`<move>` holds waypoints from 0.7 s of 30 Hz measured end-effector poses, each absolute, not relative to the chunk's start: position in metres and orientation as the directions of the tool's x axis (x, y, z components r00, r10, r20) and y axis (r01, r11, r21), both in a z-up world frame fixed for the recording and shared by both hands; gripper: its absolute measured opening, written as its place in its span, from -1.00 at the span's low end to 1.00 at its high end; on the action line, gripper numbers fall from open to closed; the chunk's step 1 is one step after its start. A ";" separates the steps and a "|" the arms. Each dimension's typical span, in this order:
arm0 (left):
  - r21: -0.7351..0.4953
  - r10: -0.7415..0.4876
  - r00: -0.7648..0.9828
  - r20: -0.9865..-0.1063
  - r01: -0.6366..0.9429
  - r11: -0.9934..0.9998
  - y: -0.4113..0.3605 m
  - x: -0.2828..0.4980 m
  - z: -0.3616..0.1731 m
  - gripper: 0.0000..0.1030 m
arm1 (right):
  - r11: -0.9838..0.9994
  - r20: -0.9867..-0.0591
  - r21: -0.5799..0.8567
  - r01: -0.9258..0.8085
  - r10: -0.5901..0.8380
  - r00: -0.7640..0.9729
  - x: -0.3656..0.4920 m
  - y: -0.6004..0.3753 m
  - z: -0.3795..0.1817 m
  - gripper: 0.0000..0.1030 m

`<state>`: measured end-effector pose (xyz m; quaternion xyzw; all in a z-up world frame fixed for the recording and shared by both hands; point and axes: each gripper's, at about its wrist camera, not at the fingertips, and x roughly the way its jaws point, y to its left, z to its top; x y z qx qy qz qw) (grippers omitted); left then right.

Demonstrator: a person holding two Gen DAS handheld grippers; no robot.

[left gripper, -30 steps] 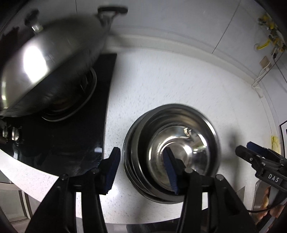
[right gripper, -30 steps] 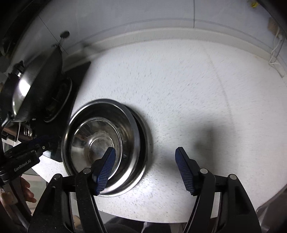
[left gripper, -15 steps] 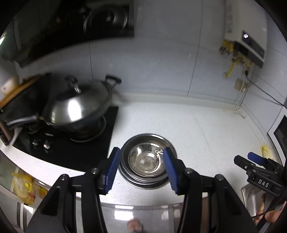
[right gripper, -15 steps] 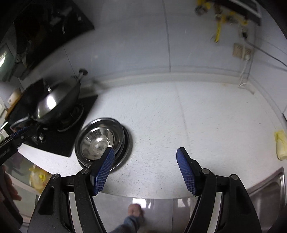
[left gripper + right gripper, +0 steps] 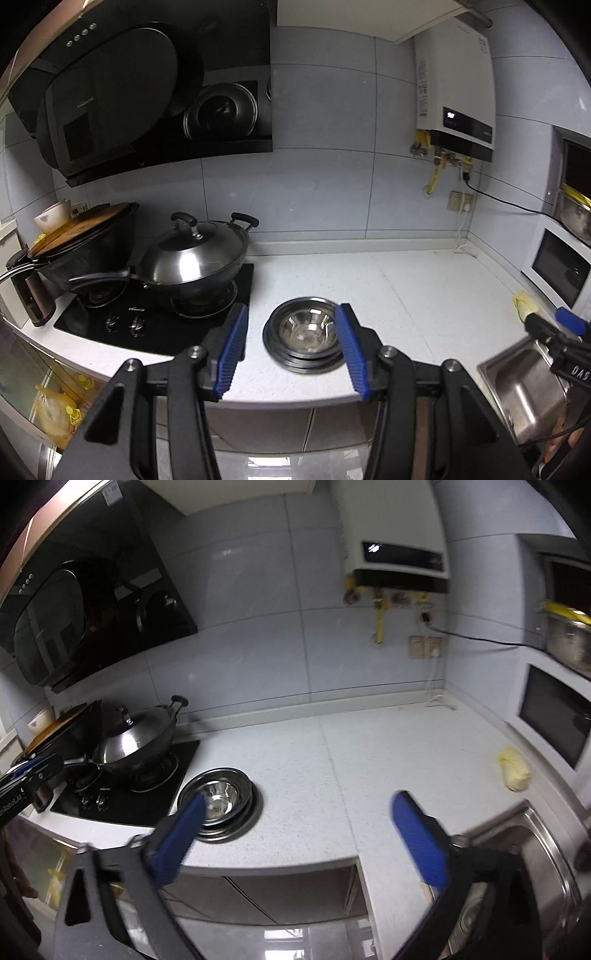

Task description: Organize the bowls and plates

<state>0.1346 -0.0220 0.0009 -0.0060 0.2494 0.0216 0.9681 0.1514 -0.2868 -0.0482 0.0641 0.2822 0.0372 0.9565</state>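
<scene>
A stack of steel plates with a steel bowl nested on top [image 5: 304, 334] sits on the white counter near its front edge, right of the hob. It also shows in the right wrist view [image 5: 219, 803]. My left gripper [image 5: 290, 349] is open and empty, held back from the counter with the stack seen between its blue pads. My right gripper [image 5: 301, 834] is open and empty, well back and to the right of the stack. The right gripper also shows at the right edge of the left wrist view [image 5: 557, 336].
A lidded steel wok [image 5: 192, 258] and a black pan [image 5: 88, 247] stand on the black hob [image 5: 147, 325] at left. A steel sink [image 5: 524, 391] lies at right. A yellow cloth [image 5: 514, 768] lies near the oven. A range hood [image 5: 140, 92] hangs above.
Both grippers have pulled far back and up from the stack. They were close over the bowl a second ago; the whole kitchen is now in view. Both stay open.
</scene>
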 end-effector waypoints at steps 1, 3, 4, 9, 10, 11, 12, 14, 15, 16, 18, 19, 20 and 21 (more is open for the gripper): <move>0.002 0.029 0.874 -0.485 -0.032 0.999 -0.015 0.121 0.001 -0.07 | 0.989 -0.532 0.143 -0.022 0.096 0.841 0.142 -0.284 -0.047 0.98; 0.007 0.022 0.875 -0.483 -0.021 1.000 -0.006 0.105 0.000 -0.07 | 0.991 -0.531 0.135 0.013 0.061 0.845 0.116 -0.280 -0.045 0.98; 0.010 0.024 0.875 -0.483 -0.022 1.000 -0.001 0.095 -0.001 -0.07 | 0.991 -0.529 0.134 0.029 0.047 0.847 0.105 -0.280 -0.044 0.98; -0.017 -0.007 0.863 -0.506 -0.002 1.000 0.018 0.060 -0.005 -0.07 | 0.986 -0.528 0.157 0.060 0.033 0.848 0.060 -0.271 -0.045 0.98; -0.017 -0.005 0.861 -0.508 -0.004 1.000 0.021 0.050 -0.004 -0.07 | 0.986 -0.526 0.157 0.060 0.032 0.850 0.051 -0.270 -0.044 0.98; -0.017 -0.004 0.861 -0.508 -0.005 1.000 0.022 0.045 -0.004 -0.07 | 0.986 -0.524 0.157 0.060 0.032 0.851 0.046 -0.269 -0.043 0.98; -0.017 -0.004 0.863 -0.505 -0.005 1.000 0.024 0.037 -0.003 -0.07 | 0.986 -0.521 0.158 0.058 0.033 0.853 0.041 -0.269 -0.042 0.98; -0.011 0.001 0.867 -0.499 -0.008 1.000 0.024 0.025 -0.003 -0.07 | 0.985 -0.509 0.164 0.054 0.038 0.860 0.031 -0.270 -0.040 0.98; -0.002 0.009 0.868 -0.496 -0.012 1.000 0.023 0.020 -0.002 -0.07 | 0.985 -0.502 0.168 0.049 0.042 0.864 0.026 -0.272 -0.039 0.98; 0.004 0.017 0.870 -0.492 -0.018 1.000 0.022 0.014 -0.002 -0.07 | 0.985 -0.499 0.169 0.047 0.044 0.865 0.019 -0.273 -0.038 0.98; 0.007 0.025 0.871 -0.490 -0.025 1.000 0.019 0.006 0.000 -0.07 | 0.984 -0.496 0.172 0.049 0.043 0.867 0.012 -0.278 -0.038 0.98; 0.009 0.028 0.872 -0.489 -0.027 1.000 0.017 0.002 0.001 -0.07 | 0.984 -0.497 0.174 0.049 0.044 0.867 0.009 -0.279 -0.038 0.98; 0.011 0.031 0.874 -0.485 -0.029 1.000 0.015 -0.002 0.002 -0.07 | 0.983 -0.497 0.180 0.048 0.049 0.866 0.007 -0.281 -0.038 0.98; 0.018 0.040 0.876 -0.480 -0.036 0.999 0.011 -0.005 0.003 -0.07 | 0.982 -0.496 0.186 0.045 0.054 0.866 0.004 -0.285 -0.038 0.98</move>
